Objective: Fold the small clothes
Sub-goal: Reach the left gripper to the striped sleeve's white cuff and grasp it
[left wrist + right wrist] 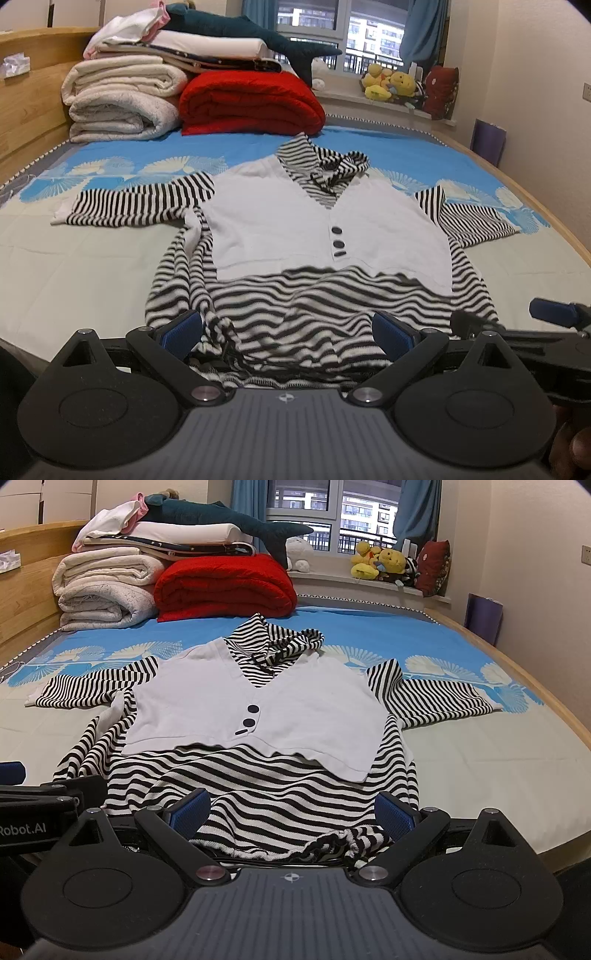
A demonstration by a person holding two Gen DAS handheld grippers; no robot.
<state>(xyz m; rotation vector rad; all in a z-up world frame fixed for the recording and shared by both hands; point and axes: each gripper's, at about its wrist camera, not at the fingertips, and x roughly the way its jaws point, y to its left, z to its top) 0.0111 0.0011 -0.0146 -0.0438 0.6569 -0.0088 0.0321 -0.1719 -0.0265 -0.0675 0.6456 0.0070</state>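
A small black-and-white striped hooded top with a white vest front and dark buttons (325, 225) lies spread face up on the bed, sleeves out to both sides; it also shows in the right wrist view (258, 709). My left gripper (288, 332) is open, its blue-padded fingers either side of the hem's left part. My right gripper (291, 812) is open over the hem's right part, where the cloth is rumpled. The right gripper shows at the right edge of the left wrist view (554, 314); the left gripper shows at the left edge of the right wrist view (22, 786).
The bed (74, 266) has a pale and blue sheet. Folded white quilts (122, 99) and a red blanket (251, 103) are stacked at the far end under a plush shark (236, 26). Plush toys (391, 85) sit on the windowsill. A wooden bed edge (546, 214) runs along the right.
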